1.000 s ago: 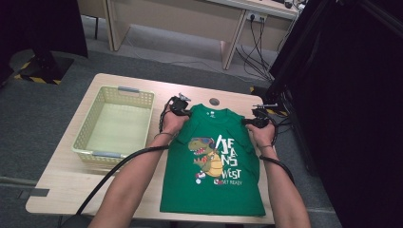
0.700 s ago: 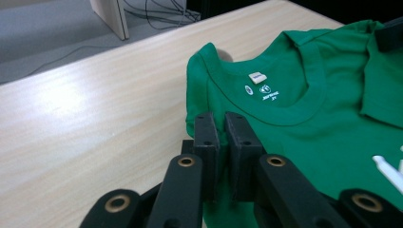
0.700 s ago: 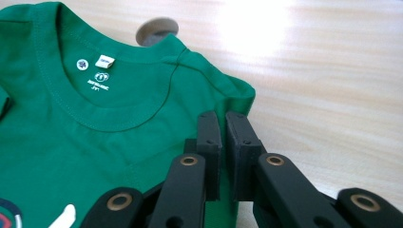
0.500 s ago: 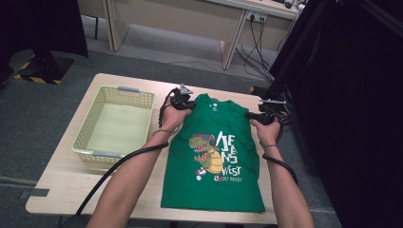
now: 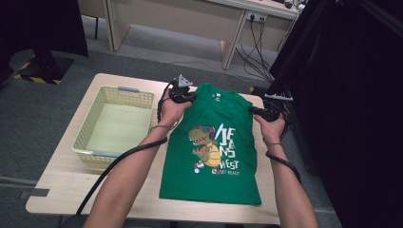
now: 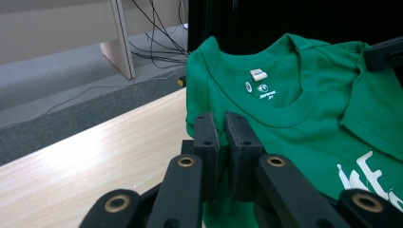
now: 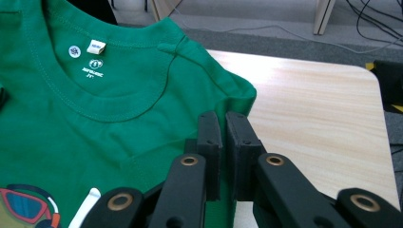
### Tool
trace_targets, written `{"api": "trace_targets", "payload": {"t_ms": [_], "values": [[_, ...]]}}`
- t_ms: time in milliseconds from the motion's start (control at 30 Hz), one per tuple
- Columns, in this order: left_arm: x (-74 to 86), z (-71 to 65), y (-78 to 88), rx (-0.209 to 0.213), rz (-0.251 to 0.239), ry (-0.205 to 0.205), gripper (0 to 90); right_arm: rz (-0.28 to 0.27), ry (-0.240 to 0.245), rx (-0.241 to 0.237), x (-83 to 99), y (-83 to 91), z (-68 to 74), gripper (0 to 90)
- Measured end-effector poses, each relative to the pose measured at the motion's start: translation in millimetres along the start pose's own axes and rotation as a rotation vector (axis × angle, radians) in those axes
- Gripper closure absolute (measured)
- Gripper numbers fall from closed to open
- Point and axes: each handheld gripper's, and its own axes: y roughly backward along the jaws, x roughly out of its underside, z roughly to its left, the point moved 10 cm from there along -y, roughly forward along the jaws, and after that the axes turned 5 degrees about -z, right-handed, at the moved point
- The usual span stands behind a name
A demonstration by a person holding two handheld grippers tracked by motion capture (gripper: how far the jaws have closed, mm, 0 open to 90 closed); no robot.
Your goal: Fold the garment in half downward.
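Observation:
A green T-shirt (image 5: pixel 212 152) with a dinosaur print and white lettering lies face up on the wooden table (image 5: pixel 66 180), its lower part flat and its shoulders raised off the table. My left gripper (image 5: pixel 183 95) is shut on the shirt's left shoulder, where green cloth (image 6: pixel 266 95) sits pinched between the black jaws. My right gripper (image 5: pixel 263 113) is shut on the other shoulder, with the cloth (image 7: pixel 119 104) caught between its jaws. The neckline and its white label (image 7: pixel 96 46) hang between the two grippers.
A pale yellow plastic basket (image 5: pixel 92 154) stands on the left of the table, with nothing in it. Beyond the far edge are grey carpet, desk legs (image 5: pixel 232 45) and trailing cables. A black curtain (image 5: pixel 347 95) hangs close on the right.
Both grippers have risen and drawn back a little toward the person, lifting the shirt's shoulders and collar off the table. The hem has stayed flat.

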Motion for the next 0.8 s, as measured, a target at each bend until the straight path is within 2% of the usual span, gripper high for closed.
{"api": "trace_targets", "payload": {"t_ms": [133, 333, 700, 800], "values": [[-2.4, -2.2, 2.0, 0.003, -0.006, -0.021, 83.8, -0.007, 0.012, -0.001, -1.9, 2.6, 1.9, 85.3], [2.1, -6.5, 5.6, 0.005, 0.007, -0.038, 83.8, -0.019, 0.018, -0.006, 5.6, 7.3, 3.4, 85.3], [3.4, -25.1, 26.1, 0.003, 0.014, -0.106, 83.8, -0.070, 0.056, -0.030, 15.5, 31.9, 17.6, 85.3], [7.8, -27.8, 32.8, 0.001, 0.012, -0.109, 83.7, -0.082, 0.073, -0.037, 18.5, 38.7, 22.5, 85.3]]}}
